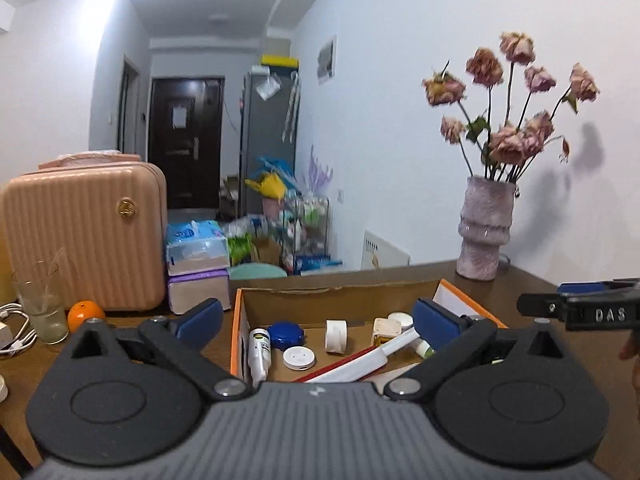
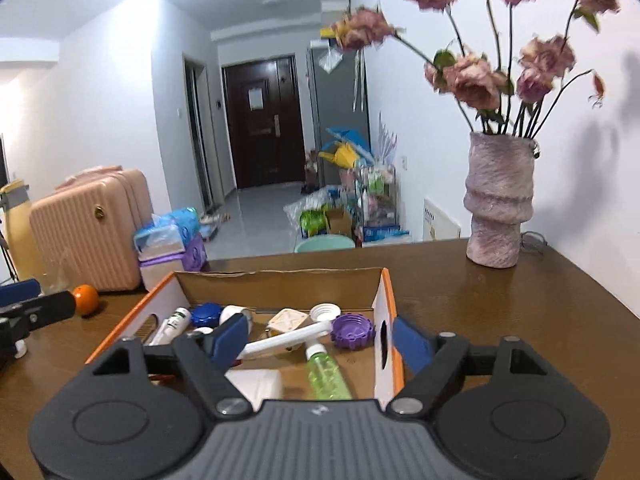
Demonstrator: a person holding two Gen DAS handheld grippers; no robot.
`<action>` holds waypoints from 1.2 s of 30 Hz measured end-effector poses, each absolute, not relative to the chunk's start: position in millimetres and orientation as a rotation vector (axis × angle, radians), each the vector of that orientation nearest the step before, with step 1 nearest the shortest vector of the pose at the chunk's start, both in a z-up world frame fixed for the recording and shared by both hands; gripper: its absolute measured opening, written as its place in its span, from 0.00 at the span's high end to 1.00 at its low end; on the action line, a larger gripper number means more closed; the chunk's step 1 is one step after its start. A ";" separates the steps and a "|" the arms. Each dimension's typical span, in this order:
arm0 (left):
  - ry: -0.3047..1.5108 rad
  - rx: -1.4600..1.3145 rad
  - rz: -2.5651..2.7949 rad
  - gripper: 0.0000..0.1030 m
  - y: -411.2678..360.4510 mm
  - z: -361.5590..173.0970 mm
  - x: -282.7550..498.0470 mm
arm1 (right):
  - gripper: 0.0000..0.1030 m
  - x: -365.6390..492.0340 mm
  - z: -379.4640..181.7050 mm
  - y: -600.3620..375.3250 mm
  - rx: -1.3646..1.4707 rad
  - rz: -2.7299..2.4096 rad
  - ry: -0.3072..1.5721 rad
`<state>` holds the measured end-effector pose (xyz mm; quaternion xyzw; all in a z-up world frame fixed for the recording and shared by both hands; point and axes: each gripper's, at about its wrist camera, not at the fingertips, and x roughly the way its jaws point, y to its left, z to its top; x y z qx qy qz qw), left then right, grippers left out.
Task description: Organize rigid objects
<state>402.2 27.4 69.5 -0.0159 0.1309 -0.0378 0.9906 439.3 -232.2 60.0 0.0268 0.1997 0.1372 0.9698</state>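
An orange-rimmed cardboard box (image 1: 236, 320) (image 2: 394, 340) stands on the brown table. It holds a white bottle (image 1: 258, 350), a blue lid (image 1: 285, 334), a long white handled tool (image 2: 288, 338), a green spray bottle (image 2: 326, 374), a purple lid (image 2: 354, 330) and several small white caps. My left gripper (image 1: 318, 318) hovers open over the box's near left side, its left pad outside the wall, nothing between the pads. My right gripper (image 2: 320, 340) is open too and straddles the box's right wall without touching it.
A pink vase of dried roses (image 1: 484, 232) (image 2: 498, 204) stands at the table's far right corner. To the left are a pink case (image 1: 84, 240), tissue packs (image 1: 196, 248), an orange (image 1: 84, 314), a glass (image 1: 40, 304) and a white cable (image 1: 16, 332).
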 end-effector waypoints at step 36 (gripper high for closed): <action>0.106 0.057 -0.042 0.00 4.3 -0.5 40.8 | 0.01 99.9 -14.4 -260.5 -0.046 0.239 0.143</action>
